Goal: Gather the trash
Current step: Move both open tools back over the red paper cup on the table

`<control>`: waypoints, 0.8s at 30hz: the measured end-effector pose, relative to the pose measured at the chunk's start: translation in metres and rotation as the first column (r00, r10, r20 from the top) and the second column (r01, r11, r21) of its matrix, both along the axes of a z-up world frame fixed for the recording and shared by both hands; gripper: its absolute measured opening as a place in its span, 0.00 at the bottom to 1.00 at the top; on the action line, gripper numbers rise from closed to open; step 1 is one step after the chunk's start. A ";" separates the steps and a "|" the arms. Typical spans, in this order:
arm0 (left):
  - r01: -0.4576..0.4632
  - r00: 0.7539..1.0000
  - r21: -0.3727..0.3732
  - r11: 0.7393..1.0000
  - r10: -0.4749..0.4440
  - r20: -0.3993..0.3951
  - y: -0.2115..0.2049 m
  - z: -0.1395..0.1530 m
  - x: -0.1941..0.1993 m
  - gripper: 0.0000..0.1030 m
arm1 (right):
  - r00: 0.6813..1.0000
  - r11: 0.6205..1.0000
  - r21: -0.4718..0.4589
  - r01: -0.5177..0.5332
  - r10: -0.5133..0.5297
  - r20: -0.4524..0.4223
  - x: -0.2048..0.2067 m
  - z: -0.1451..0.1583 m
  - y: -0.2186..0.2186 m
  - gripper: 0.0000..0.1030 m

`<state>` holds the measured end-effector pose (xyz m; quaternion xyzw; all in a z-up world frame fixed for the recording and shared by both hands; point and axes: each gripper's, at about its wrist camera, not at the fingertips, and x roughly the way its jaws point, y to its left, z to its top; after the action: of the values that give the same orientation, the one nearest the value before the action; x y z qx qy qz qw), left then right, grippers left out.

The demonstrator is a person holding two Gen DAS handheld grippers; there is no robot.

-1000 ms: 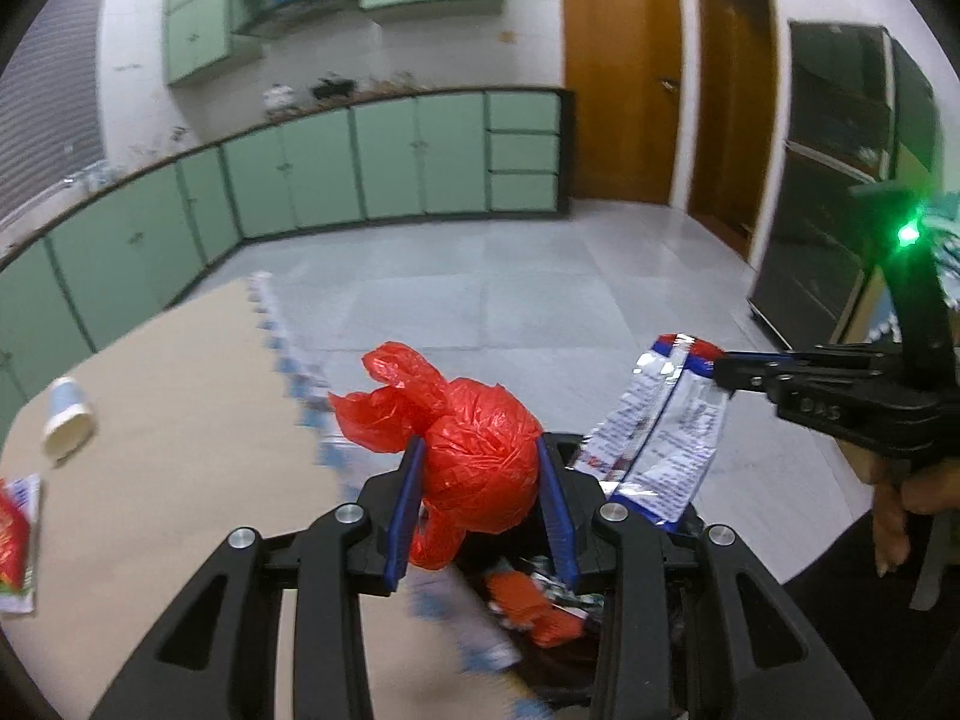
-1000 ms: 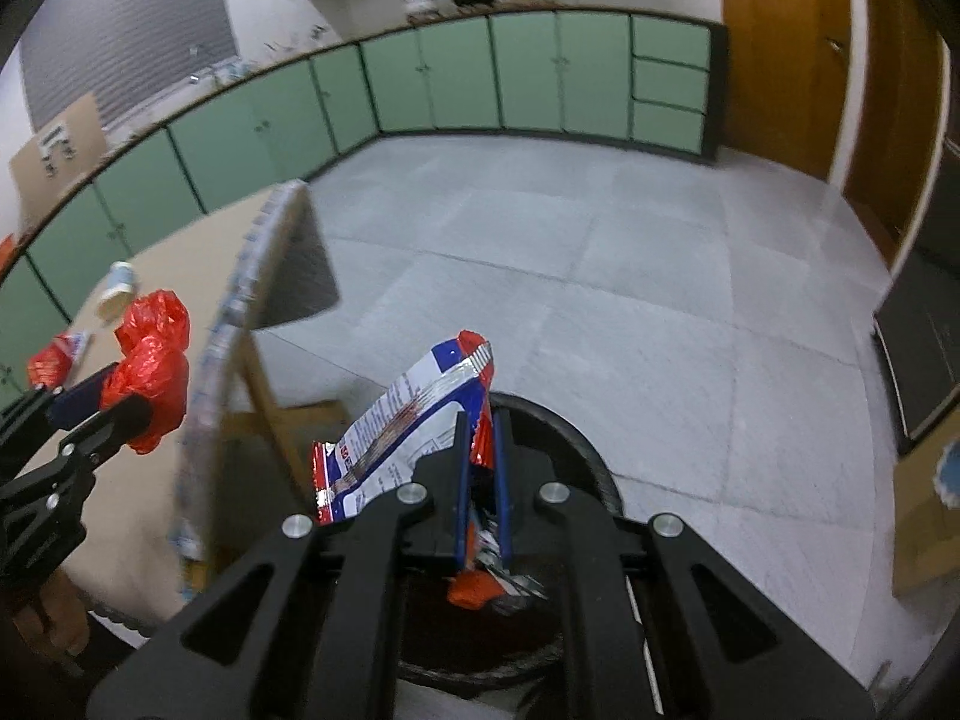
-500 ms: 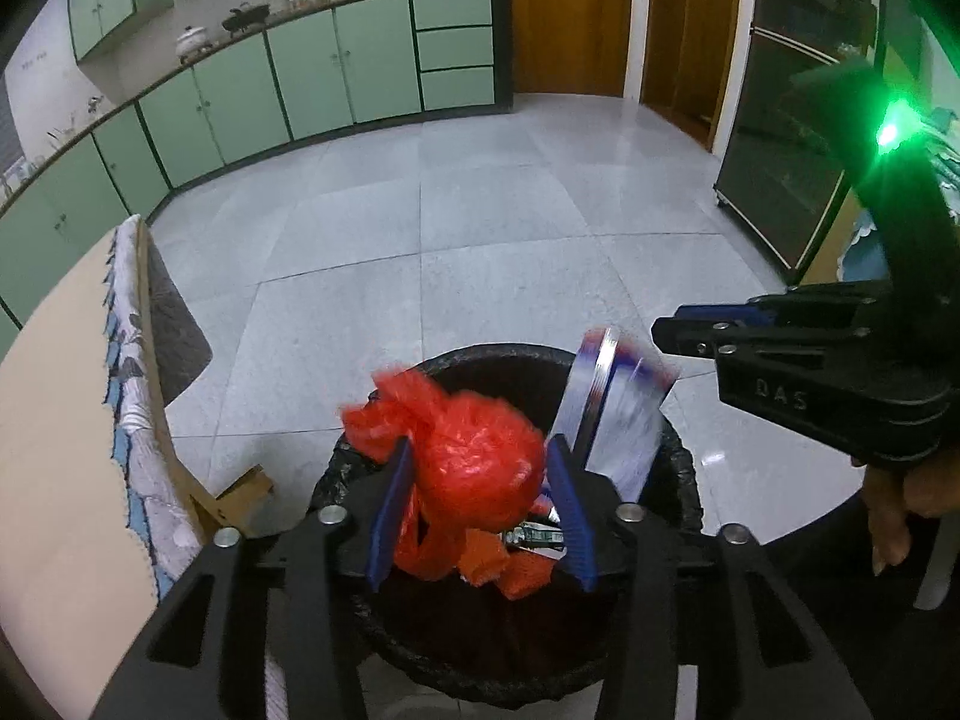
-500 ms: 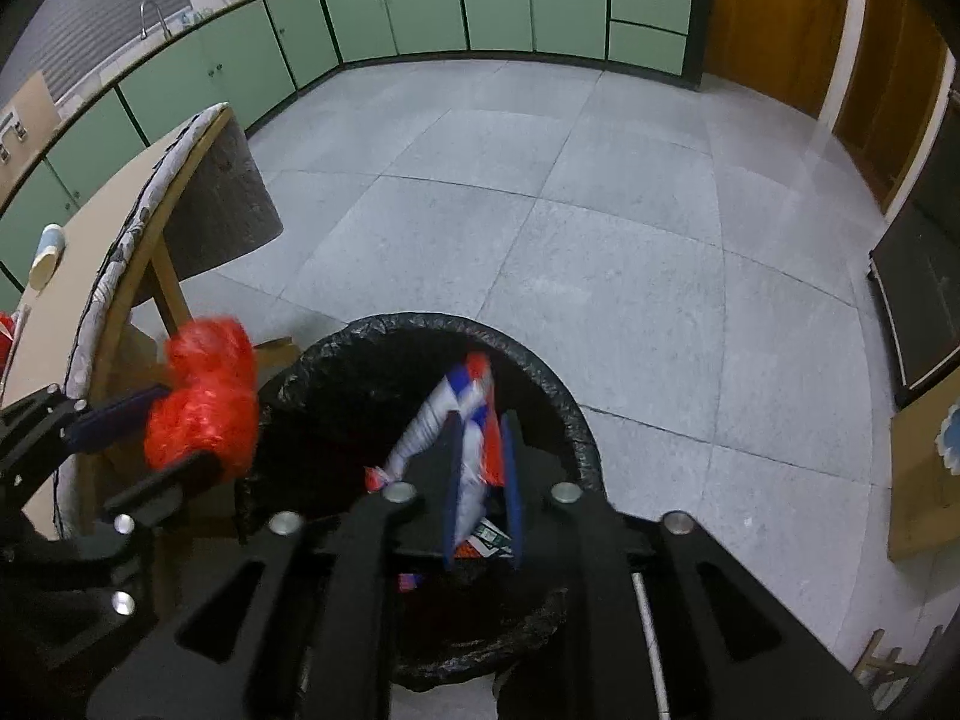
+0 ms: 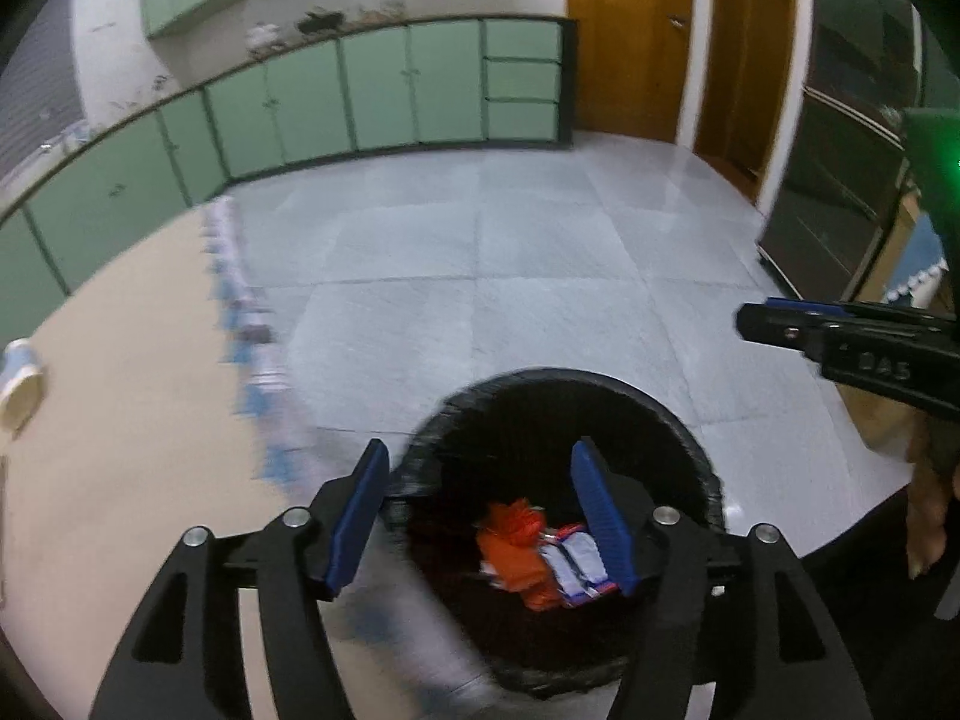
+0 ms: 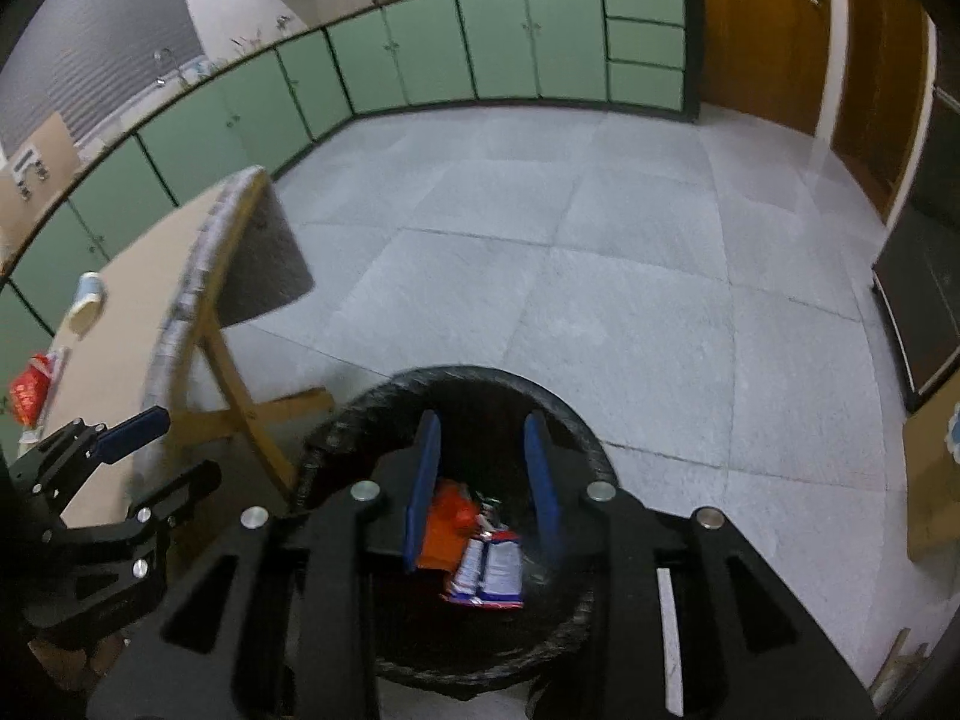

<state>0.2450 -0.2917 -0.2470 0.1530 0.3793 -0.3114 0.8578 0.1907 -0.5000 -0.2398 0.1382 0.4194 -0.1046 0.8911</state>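
Two pieces of trash, a red plastic bag (image 5: 516, 546) and a white-and-blue snack wrapper (image 5: 579, 564), lie inside the black-lined bin (image 5: 690, 456), just beside each other. The left gripper (image 5: 480, 516) and the right gripper (image 6: 483, 480) both hover above the bin mouth, jaws spread wide and holding nothing. On the table (image 6: 114, 336), well apart from the bin, a tipped paper cup (image 6: 87, 294) and a red packet (image 6: 30, 390) await collection. The task appears partly done: these two items are binned, and at least the cup and packet are left.
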 end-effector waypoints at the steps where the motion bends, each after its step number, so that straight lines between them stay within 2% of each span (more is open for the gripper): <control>1: -0.023 1.000 -0.005 1.000 0.023 0.011 0.010 0.005 0.000 0.66 | 1.000 1.000 -0.006 -0.019 0.019 0.017 0.000 0.007 0.011 0.35; 2: -0.056 0.998 -0.018 0.998 0.056 0.022 0.026 0.011 0.001 0.70 | 0.999 0.999 -0.008 -0.041 0.041 0.030 0.001 0.011 0.021 0.40; 5: -0.164 0.984 -0.051 0.985 0.167 0.062 0.081 0.027 0.005 0.71 | 0.989 0.991 -0.023 -0.135 0.136 0.055 0.009 0.023 0.065 0.40; 7: -0.250 0.963 -0.066 0.966 0.255 0.090 0.124 0.037 0.008 0.71 | 0.978 0.980 -0.013 -0.199 0.199 0.063 0.018 0.026 0.095 0.40; 10: -0.377 0.914 -0.081 0.923 0.385 0.130 0.190 0.047 0.011 0.71 | 0.952 0.955 -0.012 -0.297 0.297 0.070 0.034 0.030 0.146 0.40; 12: -0.457 0.871 -0.099 0.884 0.468 0.151 0.235 0.055 0.012 0.71 | 0.930 0.933 -0.010 -0.360 0.359 0.077 0.045 0.033 0.183 0.41; 17: -0.584 0.776 -0.145 0.799 0.602 0.188 0.320 0.064 0.012 0.71 | 0.867 0.872 -0.013 -0.490 0.489 0.095 0.071 0.044 0.264 0.41; 21: -0.642 0.719 -0.164 0.749 0.663 0.211 0.372 0.066 0.013 0.71 | 0.819 0.825 -0.020 -0.564 0.563 0.111 0.086 0.053 0.322 0.41; 24: -0.668 0.692 -0.177 0.723 0.691 0.210 0.400 0.062 0.015 0.71 | 0.792 0.799 -0.029 -0.600 0.599 0.115 0.096 0.059 0.359 0.41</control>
<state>0.2597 0.1081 -0.1845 0.0041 0.2788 0.0350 0.9597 0.2867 -0.1412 -0.1813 0.0081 0.3886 0.1934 0.9009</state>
